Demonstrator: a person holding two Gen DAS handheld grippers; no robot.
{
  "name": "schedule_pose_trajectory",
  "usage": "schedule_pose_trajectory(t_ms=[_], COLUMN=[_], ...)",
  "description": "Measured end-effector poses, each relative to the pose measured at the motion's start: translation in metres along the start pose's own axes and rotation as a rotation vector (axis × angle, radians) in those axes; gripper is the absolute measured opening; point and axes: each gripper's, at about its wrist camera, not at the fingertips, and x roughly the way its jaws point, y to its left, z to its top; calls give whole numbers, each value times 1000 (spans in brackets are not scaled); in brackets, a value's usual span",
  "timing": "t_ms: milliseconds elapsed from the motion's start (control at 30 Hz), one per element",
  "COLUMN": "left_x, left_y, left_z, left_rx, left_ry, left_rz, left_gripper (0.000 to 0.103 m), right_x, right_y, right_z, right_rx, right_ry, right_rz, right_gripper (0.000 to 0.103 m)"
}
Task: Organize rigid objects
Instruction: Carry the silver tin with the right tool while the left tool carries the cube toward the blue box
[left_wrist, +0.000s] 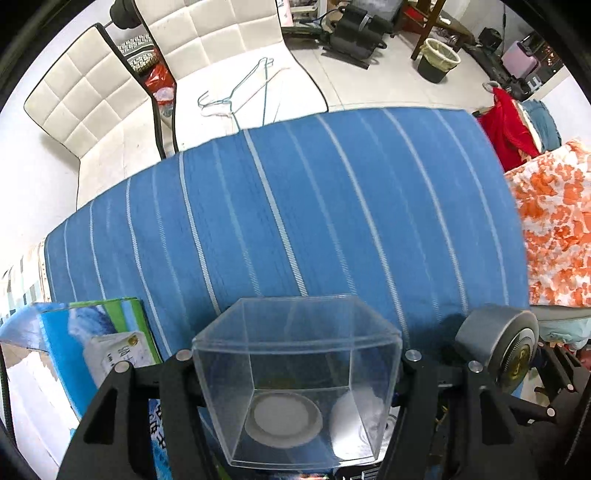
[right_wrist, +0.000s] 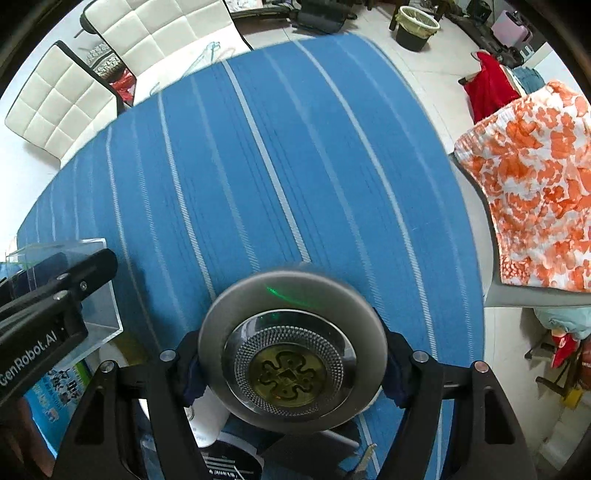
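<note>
We hold a clear plastic box (left_wrist: 295, 384), thin-walled and cube-shaped, clamped between the left gripper (left_wrist: 295, 373) fingers, jaws about half spread, above the blue white-striped cloth (left_wrist: 314, 206). The right gripper (right_wrist: 293, 363) pinches a round grey disc (right_wrist: 291, 347) at its rim: smooth matte ring, knurled metal inset, brass-coloured centre with a lobed cutout. The left gripper body reads "GenRobot.AI". A printed blue-green carton (left_wrist: 107, 332) lies left; its writing is unreadable. White quilted chairs (left_wrist: 96, 99) stand beyond.
</note>
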Motion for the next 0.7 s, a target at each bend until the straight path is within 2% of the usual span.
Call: schedule_pose_trajectory(t_ms=[233,400,533,700], left_x=[-45,-87,-116,-141], left_y=[18,57,95,139], left_z=[-11,-29,-51,-84], left_rx=[-25,-76,-117,-134], left_ry=[-62,-121,-169,-216], left_rz=[-23,-43,-20,58], left_gripper=[61,61,61,61], right_x=[-47,-93,-129,-161], right_y=[9,29,60,118], right_z=[-11,-27,-45,-71], right_rx=[-20,-61,-111,-185], right_ry=[-48,-91,-126,-166], right_rz=[20,66,97,119], right_gripper=[75,75,75,75])
